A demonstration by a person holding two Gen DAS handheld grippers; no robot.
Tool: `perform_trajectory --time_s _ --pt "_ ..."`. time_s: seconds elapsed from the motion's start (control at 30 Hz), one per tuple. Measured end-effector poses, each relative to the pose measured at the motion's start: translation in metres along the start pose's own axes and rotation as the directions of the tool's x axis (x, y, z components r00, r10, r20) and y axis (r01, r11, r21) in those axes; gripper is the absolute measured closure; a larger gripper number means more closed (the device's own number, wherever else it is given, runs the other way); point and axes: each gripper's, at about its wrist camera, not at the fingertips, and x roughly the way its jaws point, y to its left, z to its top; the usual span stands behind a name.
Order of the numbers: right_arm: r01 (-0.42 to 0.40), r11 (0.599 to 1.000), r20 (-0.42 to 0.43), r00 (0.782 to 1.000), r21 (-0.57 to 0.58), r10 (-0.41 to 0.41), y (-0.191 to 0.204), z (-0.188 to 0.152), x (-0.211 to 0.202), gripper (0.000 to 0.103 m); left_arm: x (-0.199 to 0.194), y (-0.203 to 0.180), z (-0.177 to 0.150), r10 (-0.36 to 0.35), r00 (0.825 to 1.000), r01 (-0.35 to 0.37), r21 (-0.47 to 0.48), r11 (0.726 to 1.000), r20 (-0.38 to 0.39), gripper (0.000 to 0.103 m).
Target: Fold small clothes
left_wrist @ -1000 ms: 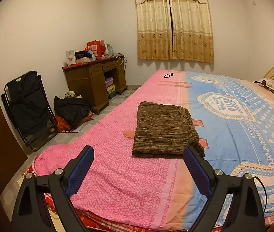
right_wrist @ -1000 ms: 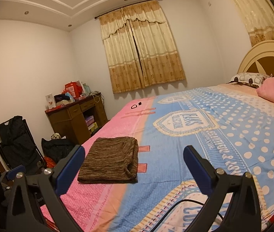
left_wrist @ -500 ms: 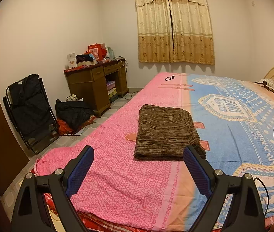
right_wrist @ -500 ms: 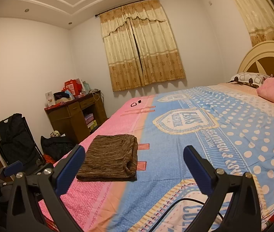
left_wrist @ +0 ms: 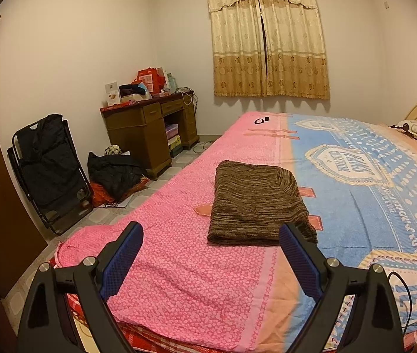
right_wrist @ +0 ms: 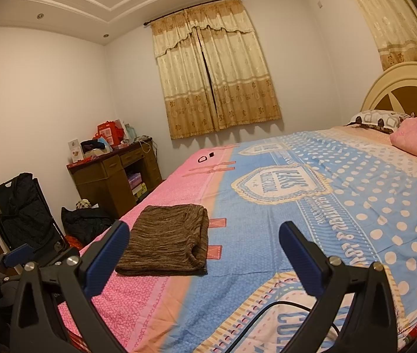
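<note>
Currently the brown knit garment is lying folded into a compact rectangle on the bed, straddling the seam where the pink zone of the bedspread meets the peach stripe. Both tools are hovering apart from it near the foot edge of the bed: the left gripper is holding its jaws spread wide with nothing between them, and the right gripper is doing the same, with the garment off to its left in the right wrist view.

Judging from the tidy outline, the fold is appearing complete or nearly so (one rolled lip is showing along the near right corner). If a final fold or tidy is intended, the operator should be bringing each pair of jaws in low and level at the near corners, pinching all layers together, not only the top ply. Knit fabric is likely stretching and slipping, so lifting slowly and evenly is advisable. A cable is trailing across the bedspread near the right gripper; keep it clear of the cloth.
</note>
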Motion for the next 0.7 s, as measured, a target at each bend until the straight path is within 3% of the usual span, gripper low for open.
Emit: perform_trajectory --time_s 0.27,0.6,0.7 --pt "0.002 1.0 0.001 1.0 -0.001 -0.002 -0.0002 -0.0002 -0.0002 0.0 0.005 -0.0053 -0.001 0.055 0.998 -0.055 0.041 0.998 -0.008 0.009" --pt "0.001 1.0 -0.003 1.0 -0.004 -0.001 -0.0009 -0.0018 -0.0009 0.0 0.0075 -0.002 -0.0002 0.067 0.998 -0.067 0.034 0.997 -0.017 0.009" --pt "0.002 1.0 -0.004 1.0 -0.005 -0.002 -0.0015 -0.0024 -0.0011 0.0 0.0083 -0.0003 -0.0004 0.039 0.999 -0.038 0.021 0.999 -0.021 0.009"
